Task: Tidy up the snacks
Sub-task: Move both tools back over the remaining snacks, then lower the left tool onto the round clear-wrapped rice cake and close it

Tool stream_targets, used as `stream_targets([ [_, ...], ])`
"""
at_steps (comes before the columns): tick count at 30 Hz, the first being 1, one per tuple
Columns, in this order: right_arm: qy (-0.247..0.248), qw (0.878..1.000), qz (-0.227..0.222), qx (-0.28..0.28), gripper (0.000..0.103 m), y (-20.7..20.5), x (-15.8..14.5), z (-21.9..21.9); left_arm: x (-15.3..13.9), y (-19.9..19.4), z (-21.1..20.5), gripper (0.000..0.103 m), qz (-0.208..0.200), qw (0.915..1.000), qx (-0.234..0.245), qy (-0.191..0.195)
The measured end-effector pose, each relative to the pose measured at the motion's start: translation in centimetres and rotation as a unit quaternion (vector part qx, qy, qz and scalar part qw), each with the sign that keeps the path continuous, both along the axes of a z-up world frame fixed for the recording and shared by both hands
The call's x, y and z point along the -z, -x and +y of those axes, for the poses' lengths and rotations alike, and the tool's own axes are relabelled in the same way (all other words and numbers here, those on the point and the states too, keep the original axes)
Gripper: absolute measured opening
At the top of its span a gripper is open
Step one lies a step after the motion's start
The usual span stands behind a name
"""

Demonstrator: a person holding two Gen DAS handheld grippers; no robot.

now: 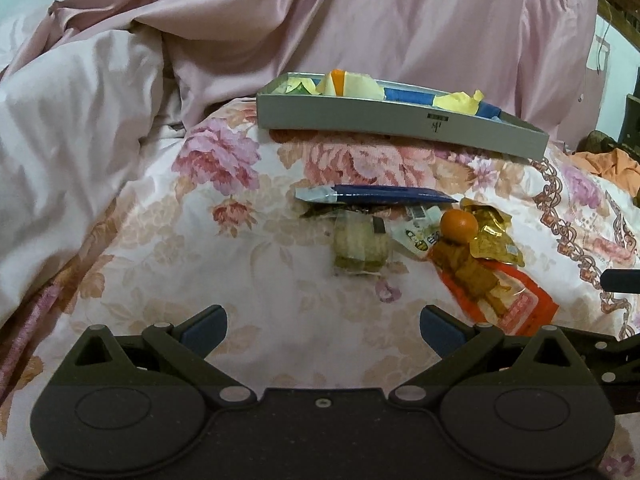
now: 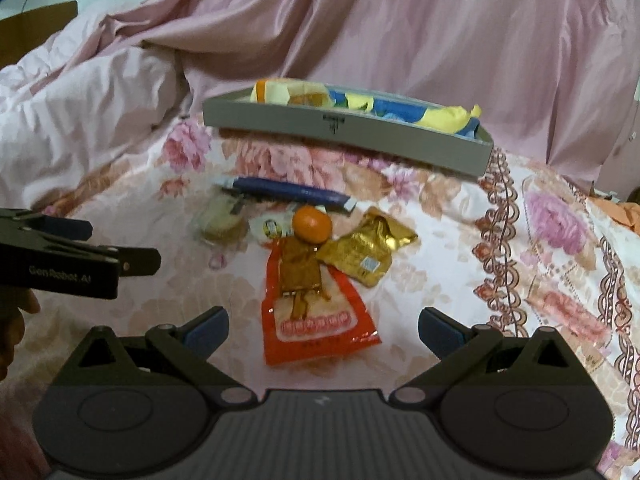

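Loose snacks lie on a floral bedspread in front of a grey tray holding yellow, orange and blue packets. Nearest the tray lies a dark blue packet. Closer in sit a clear-wrapped pale cake, a small orange fruit, a gold foil packet and a red packet with brown pieces. My left gripper is open, short of the cake. My right gripper is open, just short of the red packet.
Rumpled pink bedding rises behind and left of the tray. The left gripper's body juts in from the left of the right wrist view, with a hand behind it. Orange cloth lies far right.
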State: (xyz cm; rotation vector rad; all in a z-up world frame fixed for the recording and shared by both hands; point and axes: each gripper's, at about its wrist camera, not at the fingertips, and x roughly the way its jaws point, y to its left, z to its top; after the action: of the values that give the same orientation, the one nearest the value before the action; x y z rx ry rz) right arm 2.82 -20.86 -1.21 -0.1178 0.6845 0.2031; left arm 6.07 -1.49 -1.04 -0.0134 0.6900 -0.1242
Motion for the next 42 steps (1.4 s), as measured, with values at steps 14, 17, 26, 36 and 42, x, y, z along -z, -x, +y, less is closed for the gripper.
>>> stream_targets([
  [14, 0.008, 1.000, 0.017, -0.001, 0.103, -1.2, 1.0, 0.4, 0.1, -0.3, 0.4, 0.102, -0.020, 0.9996, -0.011, 0.017],
  [17, 0.007, 1.000, 0.016, 0.000, 0.103, -1.7, 1.1, 0.4, 0.2, -0.3, 0.5, 0.102, -0.026, 0.9994, -0.014, 0.021],
  [26, 0.001, 1.000, 0.006, -0.012, 0.103, -3.2, 1.7, 0.4, 0.7, -2.3, 0.4, 0.102, -0.050, 0.9986, -0.002, 0.021],
  [36, 0.007, 0.999, 0.005, -0.038, 0.103, -4.9, 2.9, 0.5, 1.5, -6.3, -0.1, 0.102, -0.026, 0.9986, 0.029, 0.035],
  [42, -0.015, 0.999, 0.017, -0.047, 0.103, -6.5, 3.6, 0.5, 1.7, -8.8, -1.2, 0.102, -0.016, 0.9978, 0.062, 0.015],
])
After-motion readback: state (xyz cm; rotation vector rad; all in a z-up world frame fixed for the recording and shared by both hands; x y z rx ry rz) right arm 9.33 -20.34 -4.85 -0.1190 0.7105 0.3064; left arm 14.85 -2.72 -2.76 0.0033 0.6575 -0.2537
